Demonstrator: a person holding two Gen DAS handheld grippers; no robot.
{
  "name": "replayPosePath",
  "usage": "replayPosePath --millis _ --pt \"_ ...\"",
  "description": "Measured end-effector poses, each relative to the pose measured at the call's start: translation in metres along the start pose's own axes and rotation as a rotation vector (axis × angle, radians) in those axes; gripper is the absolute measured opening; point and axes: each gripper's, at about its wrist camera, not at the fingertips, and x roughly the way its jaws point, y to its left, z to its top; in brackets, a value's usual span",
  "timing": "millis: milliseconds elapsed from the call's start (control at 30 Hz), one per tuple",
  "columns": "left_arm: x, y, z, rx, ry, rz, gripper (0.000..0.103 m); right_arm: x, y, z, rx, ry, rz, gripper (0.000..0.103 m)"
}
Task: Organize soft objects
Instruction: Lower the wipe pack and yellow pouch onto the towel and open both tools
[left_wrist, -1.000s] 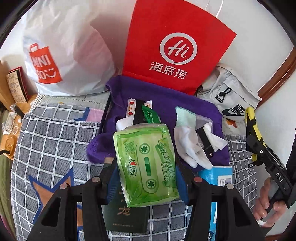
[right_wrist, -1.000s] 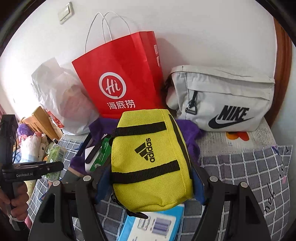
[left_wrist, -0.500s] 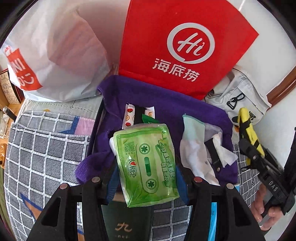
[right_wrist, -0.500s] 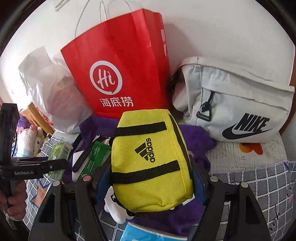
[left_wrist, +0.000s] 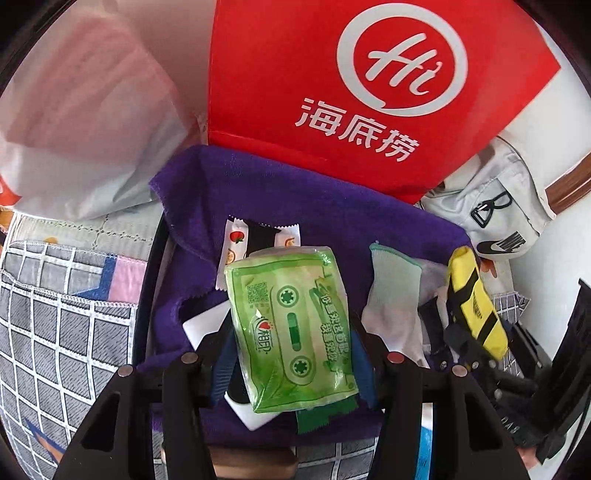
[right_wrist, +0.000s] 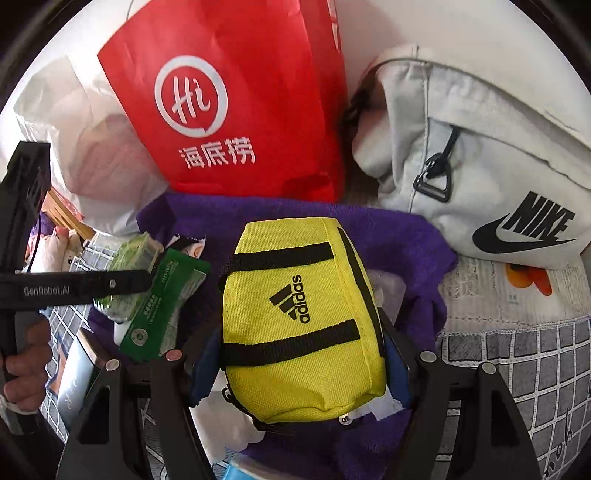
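Both jaws clamped: tissue pack (left_wrist: 293, 328), yellow pouch (right_wrist: 303, 328)

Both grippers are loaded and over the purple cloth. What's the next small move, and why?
Probably lower both a little further and let go. The left gripper holds the green tissue pack and the right gripper holds the yellow pouch, both above the purple cloth where a white glove and other small items already lie. Whether either touches the cloth yet is unclear.

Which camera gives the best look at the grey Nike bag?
The right wrist view: the grey Nike bag fills its upper right, with zipper pull and logo plainly visible. The left wrist view catches only a squeezed piece at the right edge, behind the purple towel.
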Motion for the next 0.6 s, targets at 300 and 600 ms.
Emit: replayPosePath --millis 300,600 --pt "0.005 0.002 0.003 0.006 -0.026 -0.014 0.053 0.015 -0.002 -0.004 0.003 0.024 0.004 0.074" --pt "0.009 -0.007 0.002 0.025 -0.020 0.008 0.057 0.024 -0.009 -0.001 0.048 0.055 0.032 0.074"
